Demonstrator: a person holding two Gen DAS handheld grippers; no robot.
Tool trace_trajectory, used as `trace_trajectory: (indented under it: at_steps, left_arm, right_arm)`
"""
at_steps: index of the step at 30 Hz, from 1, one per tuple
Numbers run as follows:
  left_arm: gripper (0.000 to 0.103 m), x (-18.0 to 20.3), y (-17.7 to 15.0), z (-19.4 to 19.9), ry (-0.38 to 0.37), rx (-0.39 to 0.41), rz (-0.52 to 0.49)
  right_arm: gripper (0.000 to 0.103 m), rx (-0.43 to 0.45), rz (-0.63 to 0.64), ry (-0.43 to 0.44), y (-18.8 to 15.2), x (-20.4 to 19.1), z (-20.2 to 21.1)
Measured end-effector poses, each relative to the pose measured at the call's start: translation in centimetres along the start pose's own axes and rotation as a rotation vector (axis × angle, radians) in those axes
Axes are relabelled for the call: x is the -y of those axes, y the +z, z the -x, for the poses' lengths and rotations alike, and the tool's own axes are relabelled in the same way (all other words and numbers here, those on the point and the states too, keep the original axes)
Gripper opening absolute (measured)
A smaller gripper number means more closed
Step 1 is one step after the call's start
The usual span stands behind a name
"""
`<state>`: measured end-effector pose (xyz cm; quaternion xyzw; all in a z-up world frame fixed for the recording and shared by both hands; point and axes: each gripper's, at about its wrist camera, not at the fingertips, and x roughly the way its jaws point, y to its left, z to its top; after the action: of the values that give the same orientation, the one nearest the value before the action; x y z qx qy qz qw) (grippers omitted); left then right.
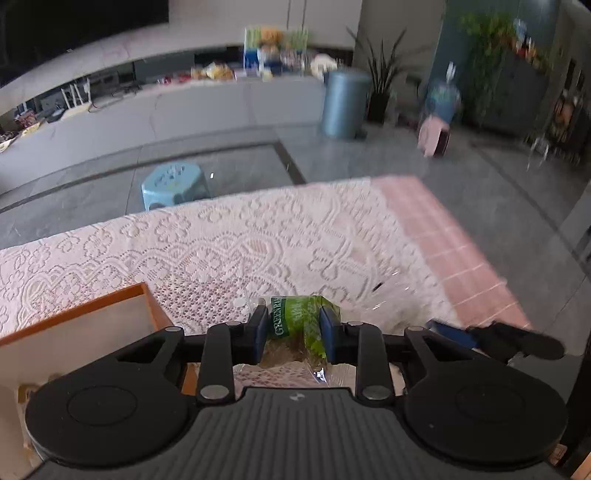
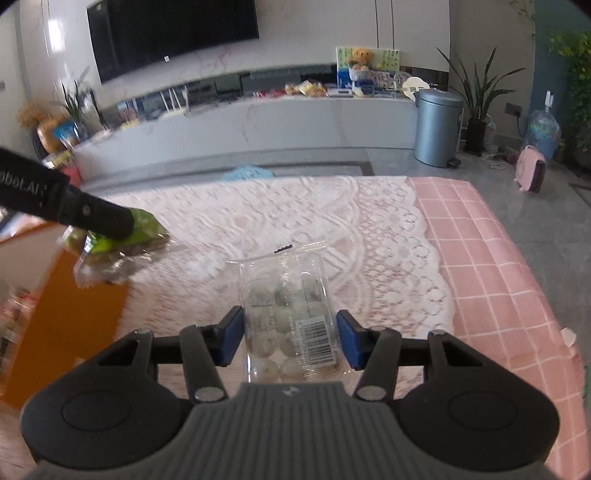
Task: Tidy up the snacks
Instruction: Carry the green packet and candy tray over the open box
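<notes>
Soft, even daylight fills both fisheye views, curving straight lines near the dark corners. The left wrist view is motion-blurred, especially the plants [image 1: 491, 55] at right. Glare streaks the glossy wall [image 2: 51, 44] beside the television [image 2: 170, 33].

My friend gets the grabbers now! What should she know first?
Left gripper: shut on the green snack pack, lifted off the lace tablecloth, beside the orange box.
Right gripper: the clear pack of round snacks sits between its pads; small gaps show on both sides, so it does not look clamped.
Done: green pack picked up.
Left: put the green pack away, probably in the orange box, then the clear pack.
</notes>
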<state>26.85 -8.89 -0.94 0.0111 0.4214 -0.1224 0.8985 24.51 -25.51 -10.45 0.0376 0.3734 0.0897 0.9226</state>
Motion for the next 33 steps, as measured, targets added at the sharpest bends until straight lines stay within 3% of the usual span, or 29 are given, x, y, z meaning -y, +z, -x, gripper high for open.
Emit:
trace_trajectory:
  at_steps: [3,11,18,26,33]
  left_arm:
    - [0.033,-0.5,-1.3,2.5,-0.013,0.056,0.023]
    - [0.033,-2.5,-5.0,7.8,0.036,0.163,0.050]
    - [0.033,-5.6,-7.1,10.5,0.113,0.151,0.115]
    - [0.033,-9.5,-9.4,12.6,0.152,0.192,0.159]
    - [0.033,-14.4,-10.4,12.5,0.164,0.192,0.229]
  right_arm:
    - [0.052,0.038,-0.009,0.074,-0.4,-1.2,2.2]
    - [0.052,0.096,-0.080,0.161,-2.4,-4.5,7.9]
    - [0.052,0.124,-0.032,0.207,-2.8,-8.7,11.6]
    - [0.052,0.121,0.054,0.254,-2.3,-14.5,12.9]
    - [0.052,0.060,0.111,0.288,-1.4,-18.5,11.1]
